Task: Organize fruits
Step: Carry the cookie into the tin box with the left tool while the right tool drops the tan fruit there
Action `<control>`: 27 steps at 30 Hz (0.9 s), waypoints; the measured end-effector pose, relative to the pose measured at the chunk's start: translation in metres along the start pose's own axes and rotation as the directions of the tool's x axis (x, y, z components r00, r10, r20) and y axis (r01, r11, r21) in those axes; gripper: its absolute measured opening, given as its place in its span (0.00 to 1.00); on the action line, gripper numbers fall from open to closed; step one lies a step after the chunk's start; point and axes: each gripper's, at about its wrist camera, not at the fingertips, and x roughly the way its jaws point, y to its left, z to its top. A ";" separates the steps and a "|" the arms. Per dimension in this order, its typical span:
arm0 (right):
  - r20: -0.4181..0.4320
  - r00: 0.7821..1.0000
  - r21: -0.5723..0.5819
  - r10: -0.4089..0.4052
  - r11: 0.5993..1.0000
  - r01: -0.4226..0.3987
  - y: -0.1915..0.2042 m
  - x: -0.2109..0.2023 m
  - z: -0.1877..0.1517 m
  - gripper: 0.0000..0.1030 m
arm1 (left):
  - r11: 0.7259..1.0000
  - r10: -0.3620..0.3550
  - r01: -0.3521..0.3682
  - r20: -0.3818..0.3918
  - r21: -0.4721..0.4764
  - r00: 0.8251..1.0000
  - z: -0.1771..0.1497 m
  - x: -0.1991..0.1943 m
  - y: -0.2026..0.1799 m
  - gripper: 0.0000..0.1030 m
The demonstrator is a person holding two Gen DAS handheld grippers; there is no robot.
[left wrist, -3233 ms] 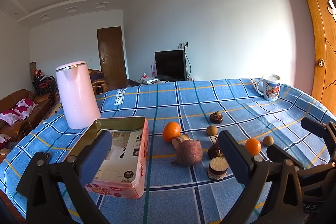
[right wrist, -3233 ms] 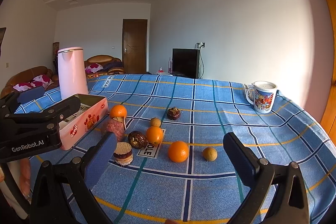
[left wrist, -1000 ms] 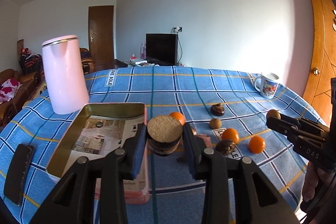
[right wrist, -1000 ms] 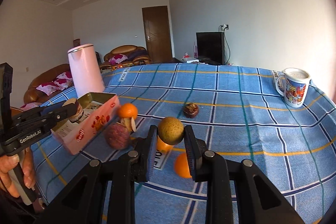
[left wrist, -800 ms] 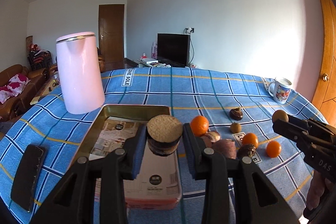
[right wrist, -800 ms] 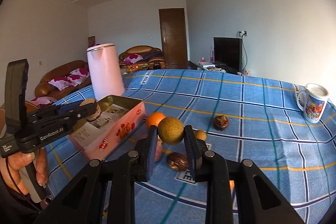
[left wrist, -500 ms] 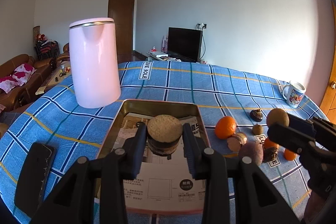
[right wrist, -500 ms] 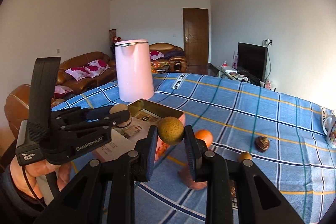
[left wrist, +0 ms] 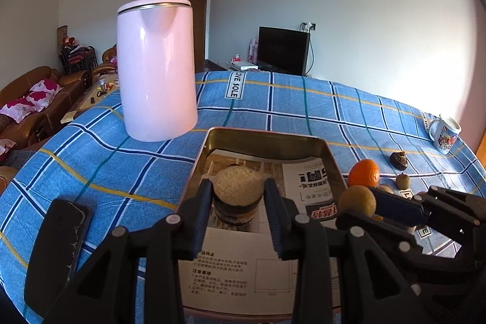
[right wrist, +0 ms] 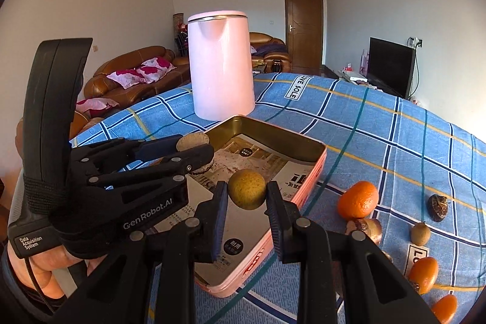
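Note:
My left gripper (left wrist: 237, 196) is shut on a brown, cut-topped round fruit (left wrist: 237, 185) and holds it over the open pink tin box (left wrist: 267, 141), whose floor is lined with printed paper. My right gripper (right wrist: 246, 199) is shut on a yellow-brown round fruit (right wrist: 246, 189) and holds it above the same tin (right wrist: 306, 141), at its right side. The right gripper with its fruit (left wrist: 357, 200) also shows in the left wrist view; the left gripper (right wrist: 194, 149) shows in the right wrist view. Several fruits lie on the cloth: an orange (right wrist: 358, 199), small oranges (right wrist: 423, 269), brown ones (right wrist: 437, 204).
A tall pink kettle (left wrist: 156, 69) stands behind the tin. A black phone (left wrist: 57, 248) lies on the blue checked tablecloth (left wrist: 303, 99) at the left. A printed mug (left wrist: 445, 134) stands at the far right. Sofas and a TV are beyond the table.
Both grippers took fruit from the table: the left the cut-topped one, the right the yellow-brown one. Both have carried them left to above the tin box and closer together.

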 end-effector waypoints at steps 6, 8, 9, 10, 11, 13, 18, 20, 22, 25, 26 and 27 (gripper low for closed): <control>-0.036 0.999 -0.013 0.010 1.000 -0.010 0.006 0.013 -0.002 0.27 | 1.000 0.018 -0.018 -0.011 0.003 1.000 0.001 0.002 0.004 0.35; -0.045 0.999 -0.013 0.012 1.000 -0.012 0.005 0.016 -0.002 0.27 | 1.000 0.021 -0.021 -0.013 0.005 1.000 0.002 0.002 0.004 0.35; -0.046 0.999 -0.011 0.014 1.000 -0.014 0.005 0.018 -0.003 0.27 | 1.000 0.022 -0.022 -0.015 0.007 1.000 0.002 0.003 0.004 0.35; -0.049 0.999 -0.008 0.016 1.000 -0.016 0.005 0.019 -0.003 0.27 | 1.000 0.023 -0.023 -0.016 0.010 1.000 0.001 0.003 0.004 0.35; -0.052 0.999 -0.007 0.016 1.000 -0.016 0.005 0.020 -0.003 0.27 | 1.000 0.026 -0.026 -0.018 0.012 1.000 0.001 0.004 0.005 0.35; -0.059 0.998 -0.008 0.015 1.000 -0.016 0.006 0.022 -0.003 0.27 | 0.999 0.030 -0.030 -0.022 0.011 0.999 0.001 0.005 0.006 0.35; -0.074 0.997 -0.003 0.016 1.000 -0.016 0.005 0.029 -0.003 0.27 | 0.999 0.034 -0.034 -0.033 0.011 0.999 -0.001 0.007 0.006 0.35; -0.076 0.997 -0.001 0.016 1.000 -0.016 0.005 0.031 -0.003 0.27 | 0.999 0.037 -0.037 -0.033 0.010 0.999 0.000 0.008 0.007 0.35; -0.078 0.997 0.002 0.018 1.000 -0.018 0.004 0.032 -0.003 0.27 | 0.999 0.040 -0.040 -0.032 0.010 0.999 0.000 0.008 0.007 0.35; -0.079 0.997 0.006 0.019 1.000 -0.019 0.004 0.032 -0.004 0.27 | 0.999 0.042 -0.041 -0.034 0.009 0.999 0.000 0.007 0.007 0.35; -0.079 0.997 0.010 0.023 1.000 -0.022 0.004 0.032 -0.004 0.27 | 0.999 0.042 -0.042 -0.034 0.009 0.999 0.000 0.008 0.007 0.35; -0.081 0.996 0.016 0.031 0.999 -0.029 0.003 0.033 -0.004 0.27 | 0.999 0.044 -0.044 -0.034 0.009 0.998 0.000 0.008 0.007 0.35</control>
